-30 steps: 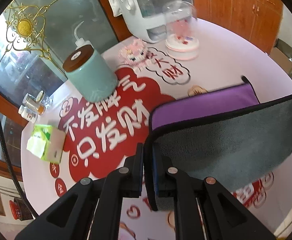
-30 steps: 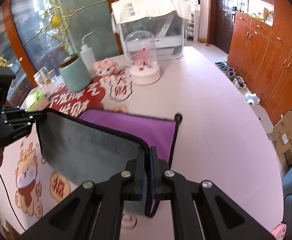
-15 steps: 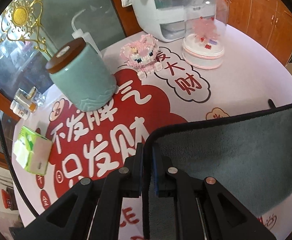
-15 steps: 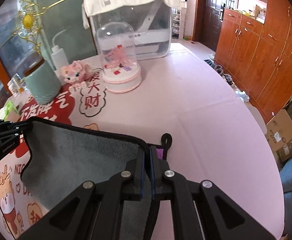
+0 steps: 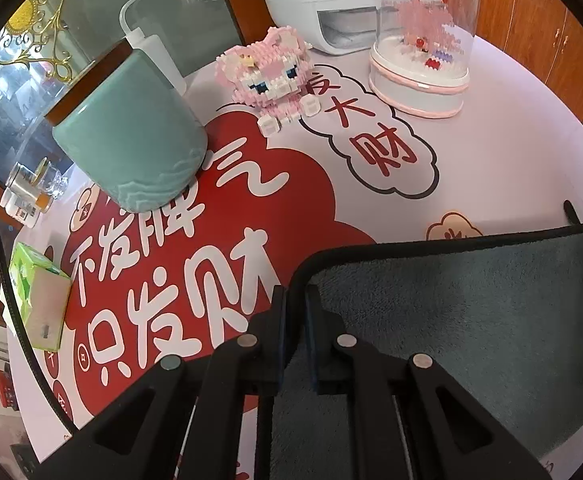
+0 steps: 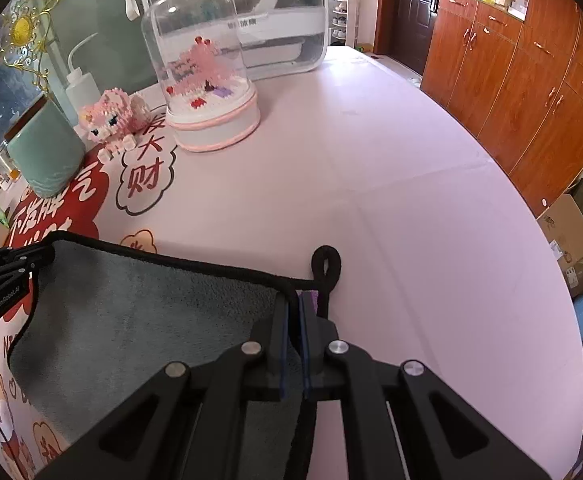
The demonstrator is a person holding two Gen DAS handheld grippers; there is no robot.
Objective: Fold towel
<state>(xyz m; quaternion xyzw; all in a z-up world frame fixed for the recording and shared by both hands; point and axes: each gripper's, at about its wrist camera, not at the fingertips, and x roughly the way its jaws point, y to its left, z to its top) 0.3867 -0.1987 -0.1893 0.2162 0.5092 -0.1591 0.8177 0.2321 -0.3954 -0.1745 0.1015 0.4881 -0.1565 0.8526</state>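
- Left gripper (image 5: 296,300) pinches the grey towel (image 5: 451,300) at its 9 o'clock corner; right gripper (image 6: 295,308) pinches the 3 o'clock corner beside the hanging loop (image 6: 325,264).
- Towel lies across the pink table (image 6: 371,160), both corners held so the fold lands square.
- Teal jar (image 5: 127,140) stands at 11 o'clock, well apart.

The left claw (image 5: 294,300) has its two fingers pressed together on the near left corner of the towel (image 5: 471,320). The right claw (image 6: 294,304) is pinched in the same way on the towel's right corner, both pointing forward and low over the worktop (image 6: 391,184).
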